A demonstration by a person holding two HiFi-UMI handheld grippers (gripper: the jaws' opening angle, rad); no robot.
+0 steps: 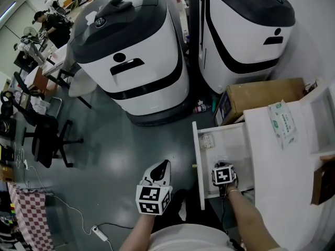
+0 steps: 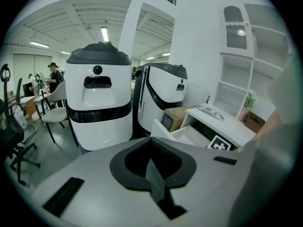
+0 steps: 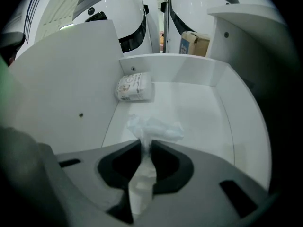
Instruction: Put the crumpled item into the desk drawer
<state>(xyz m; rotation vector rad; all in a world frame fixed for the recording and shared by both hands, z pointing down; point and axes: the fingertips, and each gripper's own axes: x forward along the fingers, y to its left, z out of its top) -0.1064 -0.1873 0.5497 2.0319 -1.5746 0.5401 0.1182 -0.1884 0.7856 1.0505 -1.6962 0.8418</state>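
Observation:
A white crumpled tissue (image 3: 154, 128) is pinched between the jaws of my right gripper (image 3: 144, 143), which is shut on it inside the open white desk drawer (image 3: 199, 103). In the head view the right gripper (image 1: 224, 178) sits low in the drawer (image 1: 199, 161), and the tissue is hidden under it. My left gripper (image 1: 155, 190) hangs over the floor to the left of the drawer, shut and holding nothing (image 2: 154, 169).
A small white tissue pack (image 3: 135, 87) lies at the drawer's far end. A wet-wipes pack (image 1: 283, 123) rests on the white desk top. A cardboard box (image 1: 259, 98) and two large white robots (image 1: 136, 56) stand beyond the drawer. Office chairs (image 1: 47, 135) are at left.

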